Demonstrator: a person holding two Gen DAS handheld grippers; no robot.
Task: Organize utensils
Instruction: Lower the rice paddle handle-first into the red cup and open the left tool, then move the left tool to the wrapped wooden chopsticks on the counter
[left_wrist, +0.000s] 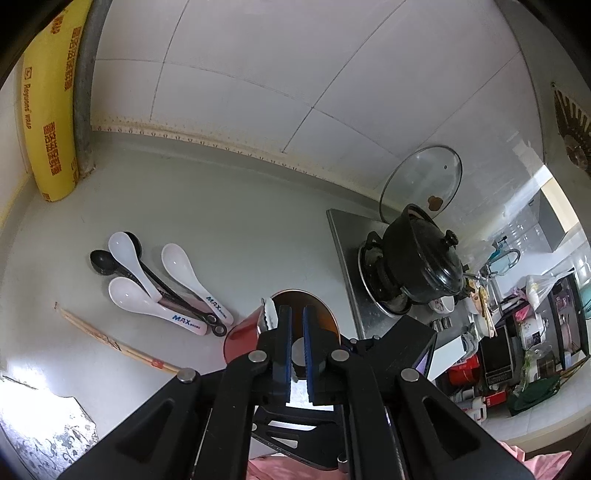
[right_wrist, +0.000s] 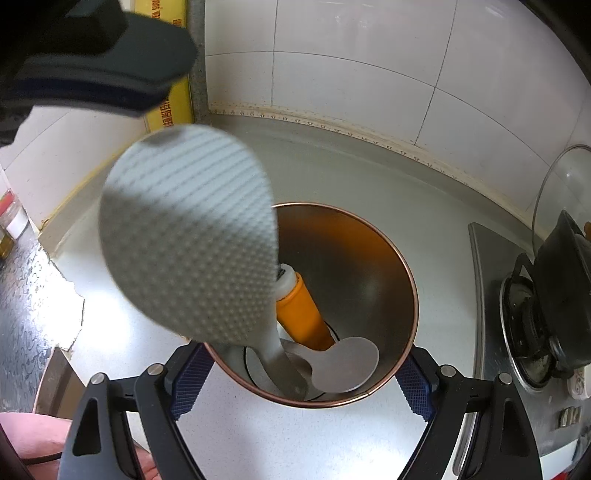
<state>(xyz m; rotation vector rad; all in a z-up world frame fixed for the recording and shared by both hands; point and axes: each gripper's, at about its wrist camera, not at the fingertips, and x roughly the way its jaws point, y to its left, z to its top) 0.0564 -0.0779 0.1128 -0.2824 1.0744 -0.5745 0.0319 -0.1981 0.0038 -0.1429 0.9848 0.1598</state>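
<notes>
A red cup (left_wrist: 242, 338) with a copper rim (right_wrist: 408, 266) stands on the grey counter. In it stand a white dimpled rice paddle (right_wrist: 188, 240), an orange-handled tool (right_wrist: 301, 314) and a metal spoon (right_wrist: 347, 365). My right gripper (right_wrist: 301, 373) grips the cup, one blue pad on each side. My left gripper (left_wrist: 297, 314) hovers shut over the cup with nothing between its pads; the paddle's edge (left_wrist: 270, 314) shows just left of it. To the left lie three white spoons (left_wrist: 133, 266), black measuring spoons (left_wrist: 101, 260) and wrapped chopsticks (left_wrist: 110, 339).
A yellow cling-wrap box (left_wrist: 48, 110) leans in the left corner. To the right are a gas stove (left_wrist: 354, 266) with a black pot (left_wrist: 421, 258), a glass lid (left_wrist: 421, 181) against the tiled wall and a cluttered counter (left_wrist: 517, 339). The counter edge (left_wrist: 48, 417) is chipped at the near left.
</notes>
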